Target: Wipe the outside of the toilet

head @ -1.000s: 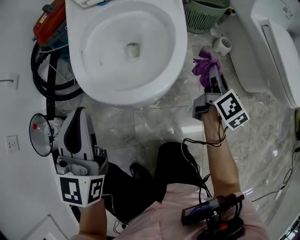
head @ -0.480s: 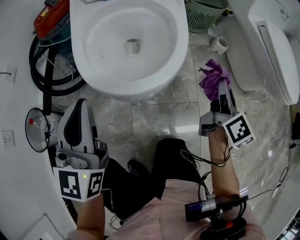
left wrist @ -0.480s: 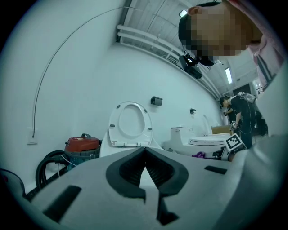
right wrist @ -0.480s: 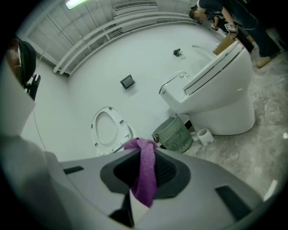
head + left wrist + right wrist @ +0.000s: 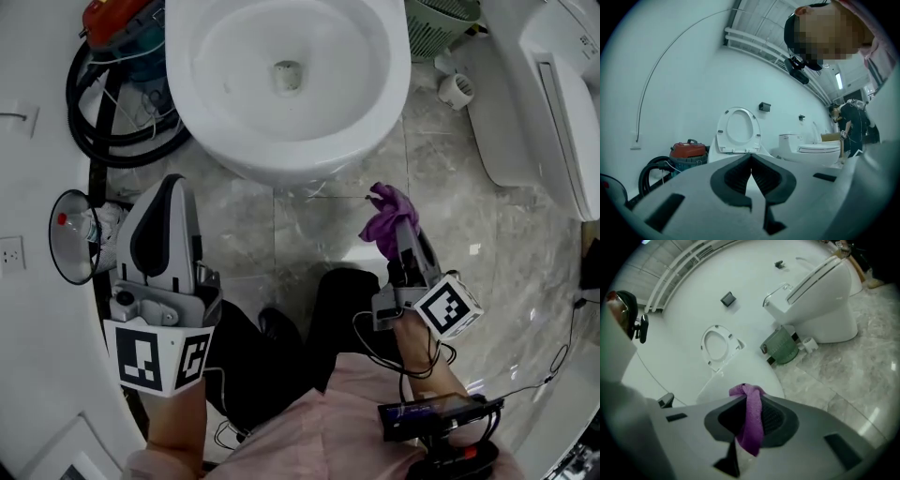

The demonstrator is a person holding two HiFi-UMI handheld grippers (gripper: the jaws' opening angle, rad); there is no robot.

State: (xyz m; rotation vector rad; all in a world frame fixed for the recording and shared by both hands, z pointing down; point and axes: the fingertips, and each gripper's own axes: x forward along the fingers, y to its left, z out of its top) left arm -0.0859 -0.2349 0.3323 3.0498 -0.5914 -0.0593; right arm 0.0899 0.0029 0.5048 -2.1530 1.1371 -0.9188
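Note:
The white toilet bowl fills the top of the head view, its seat lid up. My right gripper is shut on a purple cloth and is held low over the marble floor, just in front of the bowl's front right and apart from it. In the right gripper view the cloth hangs between the jaws of that gripper, with the bowl rim just beyond. My left gripper is shut and holds nothing, at the bowl's front left; its jaws meet in the left gripper view.
A red vacuum and its black hose lie left of the bowl. A green basket and a second toilet stand to the right. A round clear lamp-like object sits by the left wall. The person's dark trouser legs are below.
My right gripper with the purple cloth has moved left and nearer to me, from beside the bowl's right to its front. The left gripper has hardly moved.

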